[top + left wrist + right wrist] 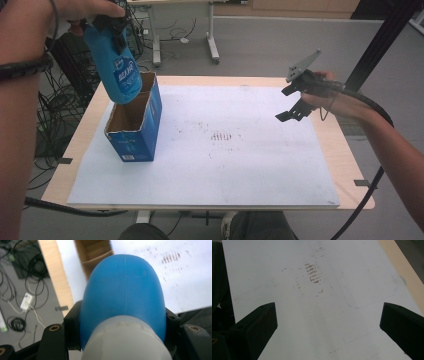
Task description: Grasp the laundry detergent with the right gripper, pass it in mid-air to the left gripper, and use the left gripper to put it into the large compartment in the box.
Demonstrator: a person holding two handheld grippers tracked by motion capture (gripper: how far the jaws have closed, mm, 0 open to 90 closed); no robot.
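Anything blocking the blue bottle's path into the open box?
Nothing visible. The left gripper holds the blue bottle tilted, its base at the open top of the blue box. The compartment below looks empty. The right gripper hangs open, well off to the side.

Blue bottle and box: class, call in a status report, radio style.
Left gripper shut on blue bottle, held above open blue box. Right gripper open, empty, over white mat. Nothing in the way.
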